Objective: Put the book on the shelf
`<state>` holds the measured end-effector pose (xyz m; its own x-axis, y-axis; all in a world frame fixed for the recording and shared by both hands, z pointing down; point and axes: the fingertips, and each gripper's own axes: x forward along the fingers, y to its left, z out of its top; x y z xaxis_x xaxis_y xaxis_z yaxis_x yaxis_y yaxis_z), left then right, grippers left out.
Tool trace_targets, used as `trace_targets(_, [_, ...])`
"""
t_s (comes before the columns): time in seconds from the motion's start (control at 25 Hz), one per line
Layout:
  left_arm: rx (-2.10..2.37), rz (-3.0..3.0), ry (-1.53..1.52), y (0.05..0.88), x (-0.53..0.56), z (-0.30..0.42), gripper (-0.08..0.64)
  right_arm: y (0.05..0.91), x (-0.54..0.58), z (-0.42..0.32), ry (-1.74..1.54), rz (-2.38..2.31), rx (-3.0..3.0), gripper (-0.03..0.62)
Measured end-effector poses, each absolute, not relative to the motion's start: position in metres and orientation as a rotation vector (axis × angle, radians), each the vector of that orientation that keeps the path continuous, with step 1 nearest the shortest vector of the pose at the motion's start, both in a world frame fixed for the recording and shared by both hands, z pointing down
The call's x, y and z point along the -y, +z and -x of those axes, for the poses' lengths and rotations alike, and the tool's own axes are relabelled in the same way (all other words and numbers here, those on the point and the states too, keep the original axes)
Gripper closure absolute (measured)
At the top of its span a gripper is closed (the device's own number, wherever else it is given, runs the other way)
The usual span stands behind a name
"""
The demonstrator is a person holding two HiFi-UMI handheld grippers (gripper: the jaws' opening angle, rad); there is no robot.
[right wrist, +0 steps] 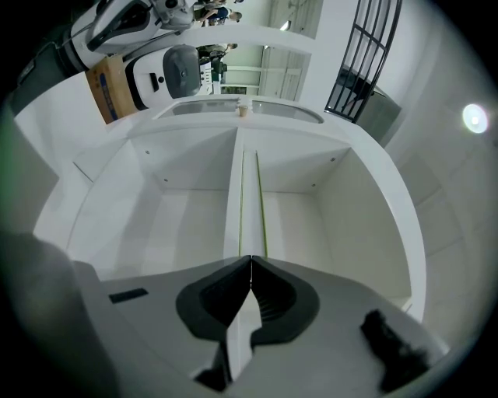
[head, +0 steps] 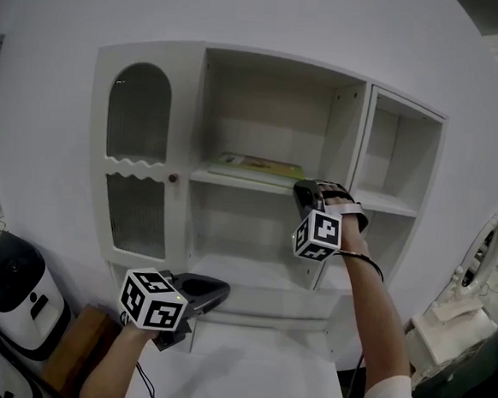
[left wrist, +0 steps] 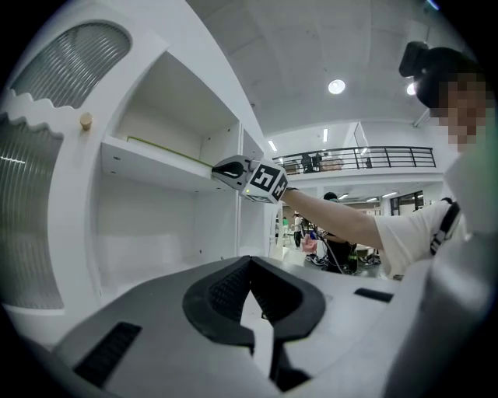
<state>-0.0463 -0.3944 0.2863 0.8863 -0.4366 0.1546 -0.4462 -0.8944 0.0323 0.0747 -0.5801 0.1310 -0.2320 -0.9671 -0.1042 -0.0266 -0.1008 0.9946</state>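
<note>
The right tongs (head: 306, 190) are seen closed tip to tip with nothing between them, held at the centre right of the head view, just at the front edge of the middle shelf (head: 233, 181) and beside the near right corner of the book (head: 256, 165). Whether that corner is touched cannot be told. The left tongs (head: 223, 291) are seen low in the lower left of the frame, also drawn together and empty, well apart from the book and above the white worktop (head: 253, 366).

The book is laid flat on the middle shelf of the open central compartment of a white cabinet (head: 99, 139), just above the centre of the frame. It is shown as a thin, wide volume with a pale green and yellow cover; nothing printed on it can be read. In the right gripper view only its slim edge is seen, as fine green lines running alongside the shelf board.

The book is judged to be light and fairly stiff, though some bending may be expected from so thin a volume if it is lifted by one corner. The cover may be smooth and could slip under a weak pinch. A hold is best taken across the front edge, near its middle, with cover and pages pinched together.
</note>
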Motion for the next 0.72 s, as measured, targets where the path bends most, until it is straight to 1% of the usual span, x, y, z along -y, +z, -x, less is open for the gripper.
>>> trace_targets(0.24, [0.678, -2.985, 0.221, 0.291, 0.393, 0.042, 0.552, 0.13, 0.553, -0.069, -1.512, -1.16, 1.349, 0.578])
trace_targets(0.48, [0.669, -2.998, 0.226, 0.294, 0.392, 0.033, 0.552, 0.134, 0.489, -0.055, -1.573, -1.121, 1.482, 0.578])
trace_targets(0.72, [0.657, -3.027, 0.212, 0.297, 0.384, 0.026, 0.552, 0.163, 0.426, -0.053, -1.454, -1.05, 1.793, 0.578])
